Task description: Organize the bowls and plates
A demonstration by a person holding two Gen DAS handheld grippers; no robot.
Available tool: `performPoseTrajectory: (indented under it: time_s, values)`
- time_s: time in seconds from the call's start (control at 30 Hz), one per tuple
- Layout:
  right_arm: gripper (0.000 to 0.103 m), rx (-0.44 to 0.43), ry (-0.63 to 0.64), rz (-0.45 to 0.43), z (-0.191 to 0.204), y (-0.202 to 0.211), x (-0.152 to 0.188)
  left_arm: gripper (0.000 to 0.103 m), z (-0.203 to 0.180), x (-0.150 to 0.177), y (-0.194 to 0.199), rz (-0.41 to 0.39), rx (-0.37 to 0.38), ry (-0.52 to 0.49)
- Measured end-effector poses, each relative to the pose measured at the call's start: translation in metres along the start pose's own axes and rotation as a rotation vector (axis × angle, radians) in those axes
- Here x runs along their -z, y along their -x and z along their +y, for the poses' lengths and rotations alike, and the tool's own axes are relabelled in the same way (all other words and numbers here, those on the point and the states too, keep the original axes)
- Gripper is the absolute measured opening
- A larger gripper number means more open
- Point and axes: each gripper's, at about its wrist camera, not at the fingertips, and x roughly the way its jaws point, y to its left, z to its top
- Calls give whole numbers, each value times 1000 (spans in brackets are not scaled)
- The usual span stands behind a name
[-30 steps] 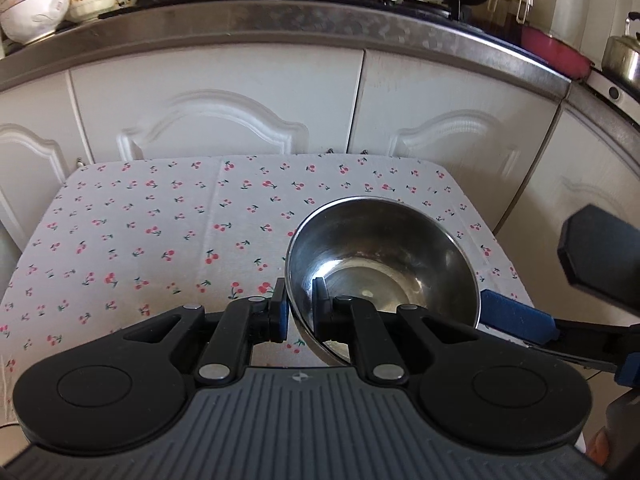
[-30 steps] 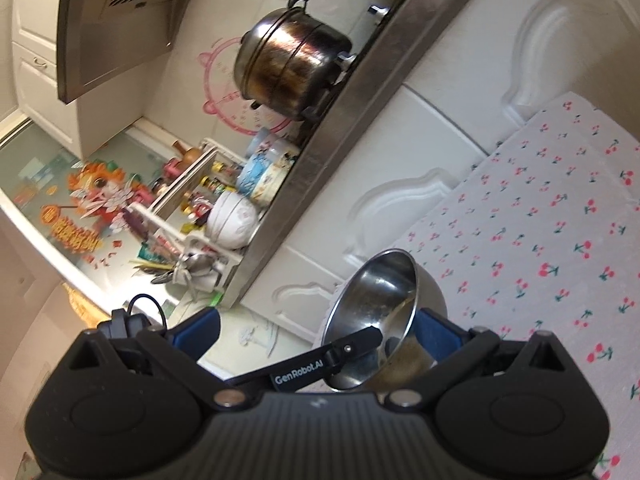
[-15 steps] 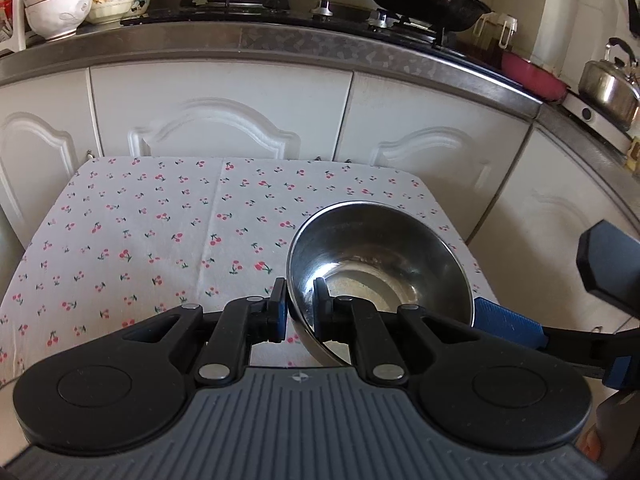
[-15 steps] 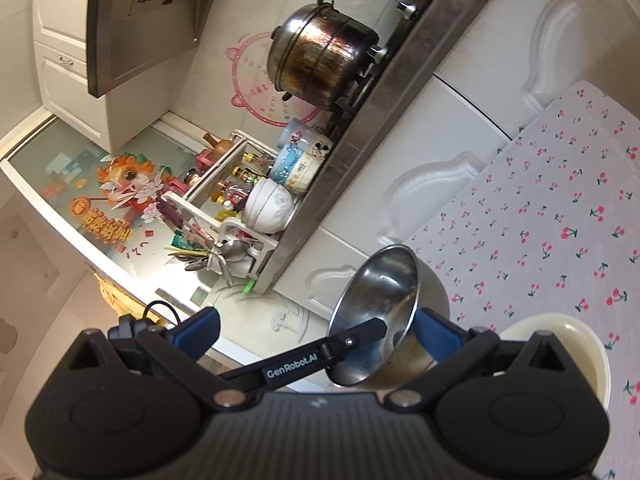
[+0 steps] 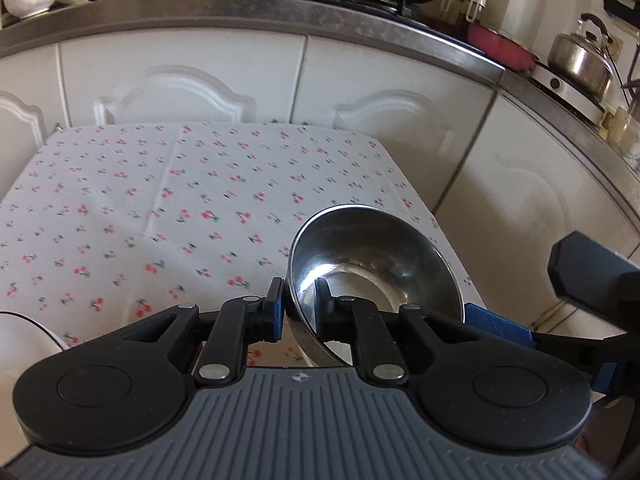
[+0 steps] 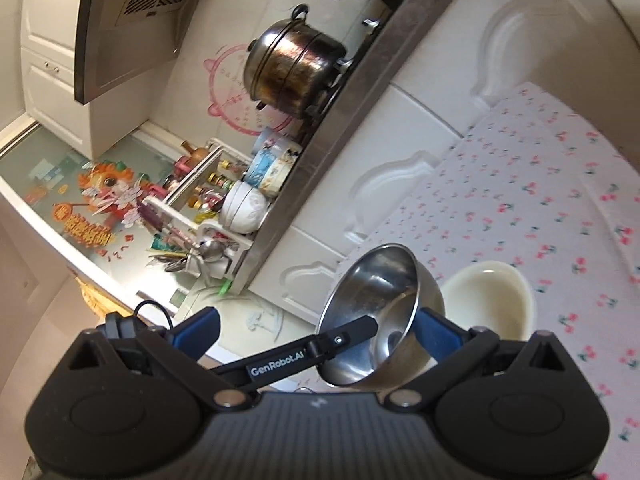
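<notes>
Showing cream bowl (image 6: 490, 300), right view only

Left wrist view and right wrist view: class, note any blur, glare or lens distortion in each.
Left wrist view: the counter edge bows with the fisheye, the tablecloth smears, glare streaks the steel bowl. Right wrist view: the scene tilts, corners are dark, the window is washed out.

Read "GenRobot.AI" in white letters on the black finger arm (image 6: 304, 362) of the handheld gripper, just below the tilted shiny steel bowl (image 6: 380, 312). Made out orange characters on the festive window sticker (image 6: 86, 228), well to the left of that bowl, too blurred to read. Found a small white emblem, no letters, on the grey ribbed gripper housing (image 5: 298, 377).
</notes>
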Motion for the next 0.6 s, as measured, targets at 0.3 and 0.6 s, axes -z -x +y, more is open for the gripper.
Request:
performPoseTrajectory:
  time_s: [0.3, 0.6]
  values:
    - [103, 36, -26, -8, -17, 7, 0, 11, -8, 5, -27, 39, -16, -42]
    - [103, 53, -23, 10, -25, 7, 1, 26, -3, 7, -30, 31, 3, -67]
